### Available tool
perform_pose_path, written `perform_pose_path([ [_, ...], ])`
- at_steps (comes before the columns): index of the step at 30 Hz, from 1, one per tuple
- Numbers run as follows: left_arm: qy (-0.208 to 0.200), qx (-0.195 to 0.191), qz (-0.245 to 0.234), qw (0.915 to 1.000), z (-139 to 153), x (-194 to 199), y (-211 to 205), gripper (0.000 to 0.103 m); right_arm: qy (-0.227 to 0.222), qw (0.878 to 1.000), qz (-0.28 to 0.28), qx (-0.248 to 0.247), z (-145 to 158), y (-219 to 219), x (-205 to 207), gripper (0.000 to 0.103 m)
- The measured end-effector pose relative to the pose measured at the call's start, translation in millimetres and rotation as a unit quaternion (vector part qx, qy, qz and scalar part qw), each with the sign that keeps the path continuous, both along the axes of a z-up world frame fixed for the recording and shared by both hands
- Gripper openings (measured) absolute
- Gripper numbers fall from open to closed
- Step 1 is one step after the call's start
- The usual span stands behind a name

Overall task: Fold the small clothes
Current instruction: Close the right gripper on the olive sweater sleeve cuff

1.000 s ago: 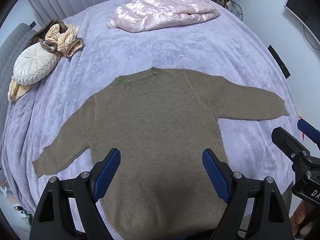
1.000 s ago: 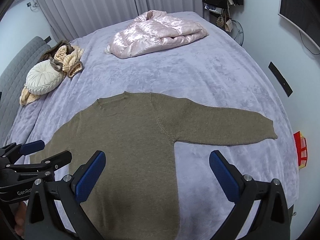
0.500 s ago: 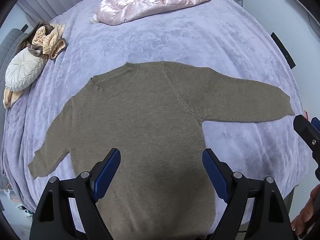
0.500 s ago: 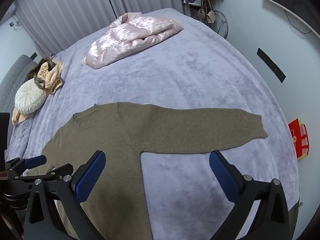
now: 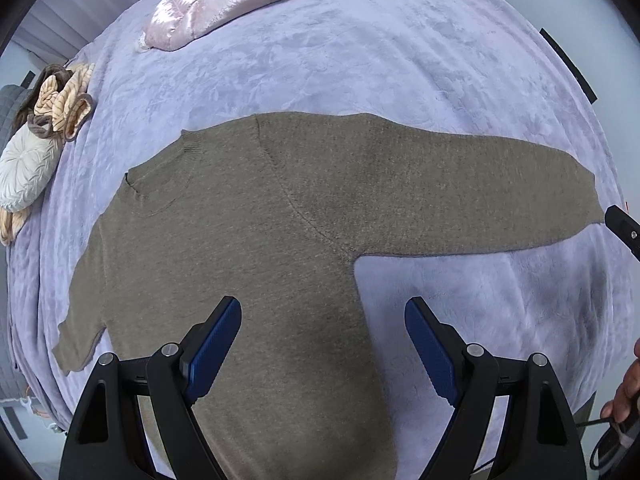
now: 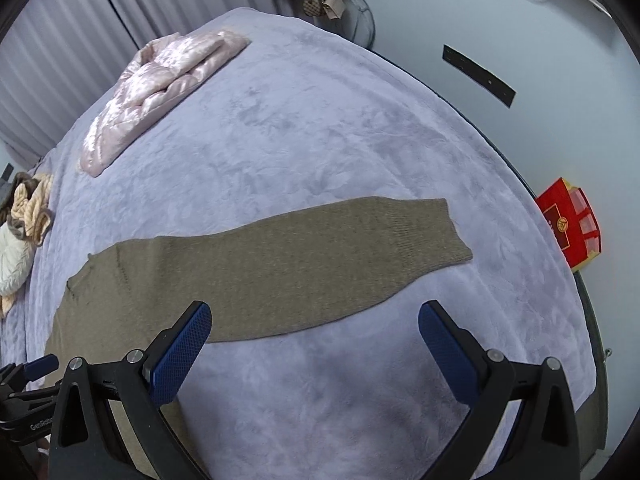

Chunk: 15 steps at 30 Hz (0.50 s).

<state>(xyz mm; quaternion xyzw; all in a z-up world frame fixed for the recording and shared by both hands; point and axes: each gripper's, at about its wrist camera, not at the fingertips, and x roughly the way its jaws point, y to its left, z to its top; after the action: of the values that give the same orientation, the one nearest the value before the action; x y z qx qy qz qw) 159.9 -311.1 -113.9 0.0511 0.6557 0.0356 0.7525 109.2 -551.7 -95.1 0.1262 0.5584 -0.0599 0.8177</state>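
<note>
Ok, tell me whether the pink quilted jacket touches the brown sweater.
Apart. The right wrist view shows bare purple blanket between the pink jacket and the sweater.

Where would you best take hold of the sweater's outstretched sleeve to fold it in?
Probably the ribbed cuff, from above at its free end: the sleeve lies flat, so open jaws must pinch down over the edge.

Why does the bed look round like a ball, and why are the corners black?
Left wrist view: the fisheye lens bends the purple bed cover into a dome and stretches the brown sweater; the black corners are the lens rim. Right wrist view: same bulge, with shiny glare on the pink jacket. Both views are sharp, with soft shadows under the open hand-held grippers.
</note>
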Motion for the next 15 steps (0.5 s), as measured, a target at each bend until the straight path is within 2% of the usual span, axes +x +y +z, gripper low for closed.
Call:
perform_pose_path([
  [9,0.017,0.004,0.023,0.9996,-26,16,1,0.085,0.042,0.996,-0.079,0.021,-80,-69,18,0.103],
  [11,0.016,0.004,0.034,0.9993,-31,20,7,0.085,0.039,0.995,-0.080,0.035,-94,-75,26,0.100],
  [12,0.016,0.003,0.041,0.9990,-33,23,11,0.085,0.039,0.996,-0.076,0.040,-100,-75,30,0.095],
  [15,0.017,0.005,0.064,0.9978,-39,30,24,0.085,0.033,0.997,-0.068,0.033,-113,-73,43,0.094],
])
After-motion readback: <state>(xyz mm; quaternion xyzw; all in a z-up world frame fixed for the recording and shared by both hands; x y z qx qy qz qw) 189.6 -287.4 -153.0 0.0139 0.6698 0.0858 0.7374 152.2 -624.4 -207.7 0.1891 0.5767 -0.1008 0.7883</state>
